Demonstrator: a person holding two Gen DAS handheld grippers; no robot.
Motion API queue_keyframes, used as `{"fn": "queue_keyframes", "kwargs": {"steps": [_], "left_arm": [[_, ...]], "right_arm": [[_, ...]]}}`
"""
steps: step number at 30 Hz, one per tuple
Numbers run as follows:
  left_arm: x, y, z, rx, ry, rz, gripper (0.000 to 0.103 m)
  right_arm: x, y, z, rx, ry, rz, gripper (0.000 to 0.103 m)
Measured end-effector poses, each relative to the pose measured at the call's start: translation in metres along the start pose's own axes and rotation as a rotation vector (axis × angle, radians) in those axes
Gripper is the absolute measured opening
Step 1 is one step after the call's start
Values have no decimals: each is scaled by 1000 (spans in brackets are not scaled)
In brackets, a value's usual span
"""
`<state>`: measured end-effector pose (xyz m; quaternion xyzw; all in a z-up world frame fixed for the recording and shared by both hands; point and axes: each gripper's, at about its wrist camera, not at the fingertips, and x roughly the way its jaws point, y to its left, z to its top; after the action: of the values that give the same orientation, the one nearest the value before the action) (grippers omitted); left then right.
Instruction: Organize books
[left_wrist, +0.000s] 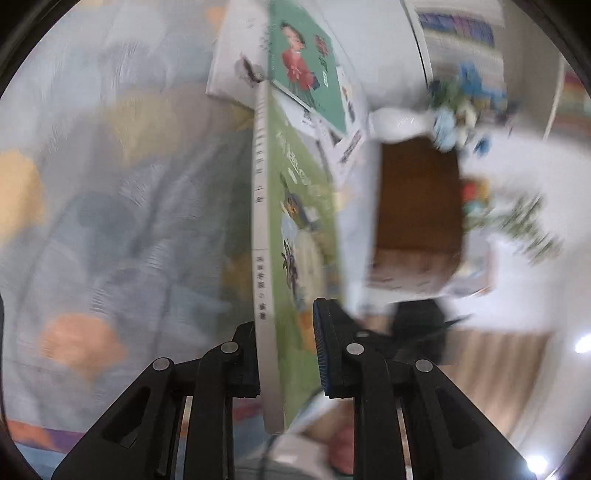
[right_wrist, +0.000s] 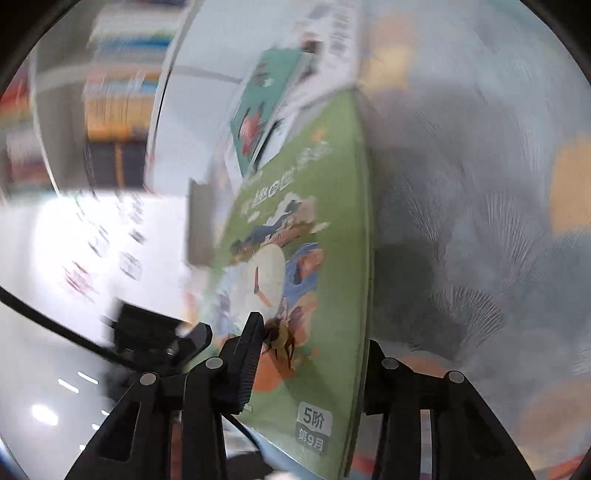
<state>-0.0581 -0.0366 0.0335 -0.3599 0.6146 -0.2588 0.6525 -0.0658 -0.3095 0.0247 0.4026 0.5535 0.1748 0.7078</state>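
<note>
The green book stands on edge between the fingers of both grippers, and its long axis runs straight away from each camera, toward 12 o'clock. In the left wrist view its grey spine faces 9 o'clock and its cover faces 3 o'clock. The left gripper is clenched on the near end of the book: one pad lies against the spine side, and the blue pad lies against the cover.

In the right wrist view the same book fills the middle, with the cover turned to 9 o'clock. The right gripper has its fingers on both sides of the lower corner. The left finger touches the cover, and the other one sits behind the spine edge at 3 o'clock. I judge that it is grasping the book, but the blur leaves some doubt about how firmly.

Beyond the far end of the book, at 12 o'clock, lie more books, among them a teal book on top of white ones. A shelf with many spines is at 10 o'clock in the right view, well apart. The carpet is below.

Both hands are equally near, since each holds the same end. The next move probably depends on keeping the long axis pointed toward the pile or the shelf while both grippers carry the book together.
</note>
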Motion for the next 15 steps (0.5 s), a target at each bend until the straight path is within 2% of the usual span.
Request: {"fn": "queue_keyframes", "kwargs": {"steps": [2, 5, 10, 15], "left_arm": [[-4, -14, -9, 115, -15, 94, 19], [-14, -24, -18, 195, -27, 135, 20], [-49, -31, -31, 284, -73, 160, 21], [-104, -20, -28, 259, -137, 116, 21]], "right_arm": [[-1, 19, -6, -102, -6, -77, 41], [-2, 43, -20, -209, -16, -151, 42], [-5, 88, -47, -383, -47, -227, 42], [3, 134, -60, -469, -33, -196, 42]]}}
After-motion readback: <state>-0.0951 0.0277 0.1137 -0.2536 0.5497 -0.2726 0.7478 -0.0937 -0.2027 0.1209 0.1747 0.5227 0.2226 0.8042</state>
